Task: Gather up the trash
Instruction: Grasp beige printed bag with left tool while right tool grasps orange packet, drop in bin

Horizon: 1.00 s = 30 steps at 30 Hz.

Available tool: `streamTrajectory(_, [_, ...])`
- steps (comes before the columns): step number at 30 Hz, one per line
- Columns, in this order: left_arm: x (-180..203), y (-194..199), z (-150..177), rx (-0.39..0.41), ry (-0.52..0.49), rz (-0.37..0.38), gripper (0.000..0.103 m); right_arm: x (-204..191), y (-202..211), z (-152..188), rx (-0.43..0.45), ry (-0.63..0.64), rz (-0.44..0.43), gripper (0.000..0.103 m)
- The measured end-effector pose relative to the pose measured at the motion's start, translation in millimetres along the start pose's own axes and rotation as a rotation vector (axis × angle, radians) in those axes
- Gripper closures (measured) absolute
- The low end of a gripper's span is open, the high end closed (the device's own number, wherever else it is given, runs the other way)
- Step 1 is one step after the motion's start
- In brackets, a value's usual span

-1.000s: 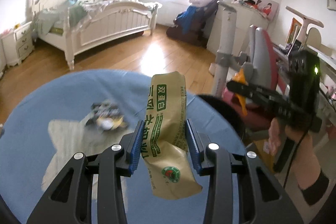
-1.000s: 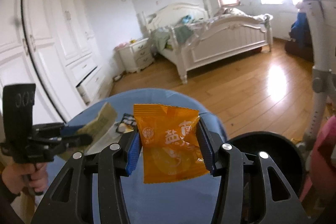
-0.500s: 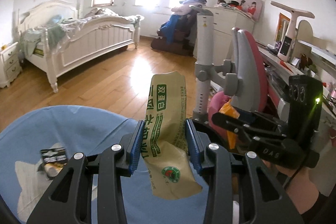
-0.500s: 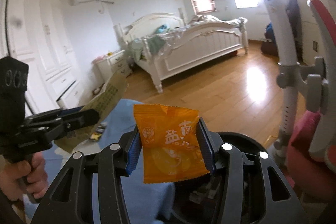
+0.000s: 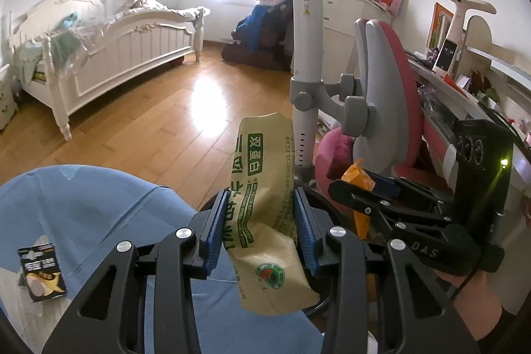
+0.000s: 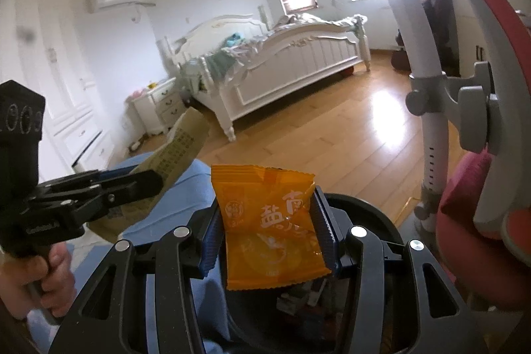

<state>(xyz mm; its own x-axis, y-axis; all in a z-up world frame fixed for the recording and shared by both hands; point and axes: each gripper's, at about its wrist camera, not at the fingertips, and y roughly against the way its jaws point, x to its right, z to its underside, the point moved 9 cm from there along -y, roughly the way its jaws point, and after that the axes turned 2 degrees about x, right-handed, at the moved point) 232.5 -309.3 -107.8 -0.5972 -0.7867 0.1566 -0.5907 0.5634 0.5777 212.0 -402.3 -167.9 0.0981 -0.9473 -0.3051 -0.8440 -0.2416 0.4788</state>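
A small glossy black snack packet (image 5: pixel 41 271) lies flat on the blue cloth-covered table (image 5: pixel 99 214), far left. The left gripper (image 5: pixel 262 228) pinches a crinkled tan paper sachet (image 5: pixel 265 214) with green print between its ribbed blue pads, upright. To the right, the right gripper (image 6: pixel 270 234) clamps a shiny orange foil packet (image 6: pixel 270 228) with white characters. Only the right wrist view shows the round black trash bin (image 6: pixel 371 214) beneath it, litter inside.
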Motion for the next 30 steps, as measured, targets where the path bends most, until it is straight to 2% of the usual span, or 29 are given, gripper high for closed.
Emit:
streamTrajectory(21, [11.2, -37.7, 6.6, -0.074, 0.036, 0.056, 0.063, 36.8, -23.4, 14.2, -0.044, -0.075, 0.027, 0.053])
streamTrajectory(23, [11.2, -40.3, 8.0, -0.085, 0.035, 0.053, 0.061, 40.8, -24.1, 15.8, -0.049, -0.090, 0.030, 0.050])
streamTrajectory(25, [8.4, -41.9, 7.9, -0.093, 0.028, 0.031, 0.061, 44.0, -23.7, 16.2, -0.048, -0.103, 0.032, 0.036])
streamTrajectory(26, [8.4, -42.5, 7.9, -0.094, 0.025, 0.025, 0.061, 45.7, -23.0, 16.5, -0.044, -0.110, 0.030, 0.034])
streamTrajectory(27, [8.3, -42.5, 7.8, -0.094, 0.024, 0.024, 0.060, 45.9, -22.7, 16.4, -0.043, -0.113, 0.030, 0.032])
streamTrajectory(30, [8.0, -39.8, 5.7, -0.077, 0.020, 0.019, 0.035, 47.3, -23.3, 17.9, -0.050, -0.115, 0.034, 0.032])
